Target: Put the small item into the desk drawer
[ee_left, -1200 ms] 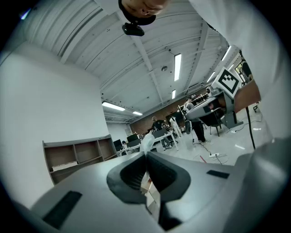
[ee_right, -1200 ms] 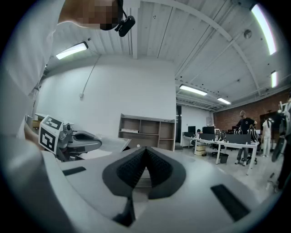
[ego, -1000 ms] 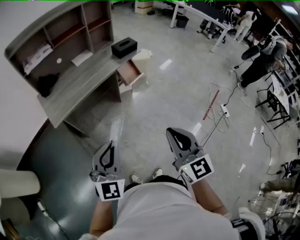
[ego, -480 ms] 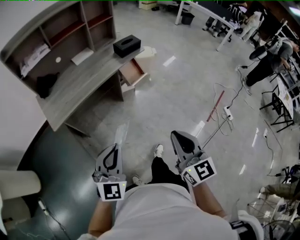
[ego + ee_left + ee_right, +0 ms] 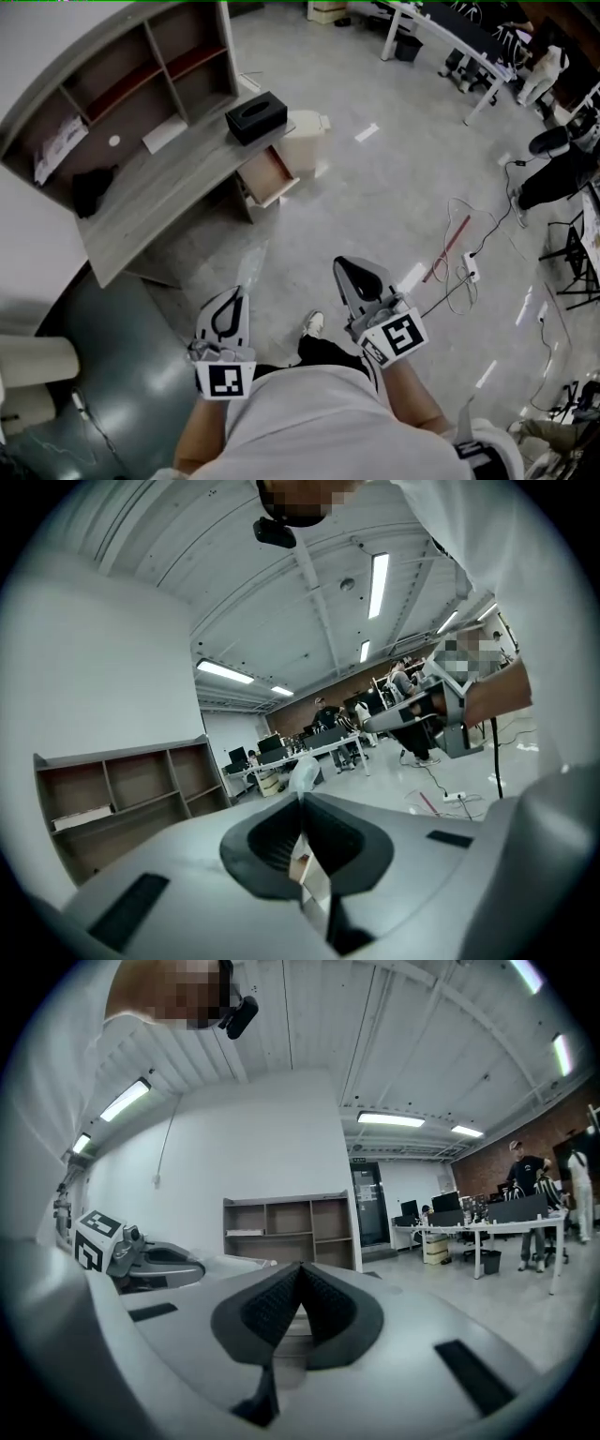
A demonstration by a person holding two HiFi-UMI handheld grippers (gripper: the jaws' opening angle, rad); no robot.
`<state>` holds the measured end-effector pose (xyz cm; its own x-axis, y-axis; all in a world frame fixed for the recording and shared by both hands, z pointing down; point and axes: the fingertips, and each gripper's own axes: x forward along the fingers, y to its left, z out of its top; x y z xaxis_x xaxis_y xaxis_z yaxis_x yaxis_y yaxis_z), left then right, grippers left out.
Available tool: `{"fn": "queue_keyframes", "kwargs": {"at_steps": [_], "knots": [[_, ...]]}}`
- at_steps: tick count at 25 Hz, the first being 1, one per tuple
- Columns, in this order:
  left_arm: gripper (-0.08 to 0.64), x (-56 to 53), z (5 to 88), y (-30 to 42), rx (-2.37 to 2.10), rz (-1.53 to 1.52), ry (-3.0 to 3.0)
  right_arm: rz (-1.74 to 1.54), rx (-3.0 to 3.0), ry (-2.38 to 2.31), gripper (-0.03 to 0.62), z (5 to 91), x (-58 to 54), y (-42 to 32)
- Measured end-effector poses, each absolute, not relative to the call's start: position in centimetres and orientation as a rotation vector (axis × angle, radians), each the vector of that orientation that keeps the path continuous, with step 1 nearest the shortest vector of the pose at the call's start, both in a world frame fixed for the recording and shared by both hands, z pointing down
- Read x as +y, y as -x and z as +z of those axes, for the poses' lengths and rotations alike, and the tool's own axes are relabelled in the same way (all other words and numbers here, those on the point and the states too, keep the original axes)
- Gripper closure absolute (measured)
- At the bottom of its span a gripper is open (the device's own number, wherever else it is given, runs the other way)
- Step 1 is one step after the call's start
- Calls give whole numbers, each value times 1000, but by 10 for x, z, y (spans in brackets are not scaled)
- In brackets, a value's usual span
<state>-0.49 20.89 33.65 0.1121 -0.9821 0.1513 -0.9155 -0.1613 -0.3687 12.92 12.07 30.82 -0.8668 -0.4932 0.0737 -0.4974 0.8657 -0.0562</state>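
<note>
My left gripper (image 5: 238, 294) is shut on a small clear plastic item (image 5: 249, 266), which sticks out past its tips towards the floor. In the left gripper view the item (image 5: 303, 772) pokes up whitish from between the closed jaws of the left gripper (image 5: 300, 801). My right gripper (image 5: 346, 266) is held beside it, jaws together and nothing in them, as the right gripper view shows (image 5: 300, 1267). The grey desk (image 5: 159, 192) stands ahead at the left. Its drawer (image 5: 267, 174) is pulled out at the desk's right end, well beyond both grippers.
A black box (image 5: 255, 116) sits on the desk's right end below a shelf unit (image 5: 112, 84). A pale bin (image 5: 306, 139) stands behind the drawer. Cables and a power strip (image 5: 471, 270) lie on the floor at the right. People and tables (image 5: 450, 37) are far off.
The person has walked forward: the desk and open drawer sit lower in the head view and nearer the grippers. Both grippers stay shut and held in front of the body.
</note>
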Motion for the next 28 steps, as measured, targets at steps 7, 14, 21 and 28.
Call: {"fn": "queue_keyframes", "kwargs": {"at_steps": [7,14,21,28], "knots": [[541,142,346,3,2022,-573,2166,193,-2969,-653,569,328,51,-135],[540,100,348,18,2107,-527,2169,218,-2975,-613,570,328,22,-130],[541,54,367,32,2011,-551,2242,210,-2930,-709,569,331,-16,-117],[540,13,375,88,1986,-572,2261,176,-2911,-692,571,329,-49,-58]]}}
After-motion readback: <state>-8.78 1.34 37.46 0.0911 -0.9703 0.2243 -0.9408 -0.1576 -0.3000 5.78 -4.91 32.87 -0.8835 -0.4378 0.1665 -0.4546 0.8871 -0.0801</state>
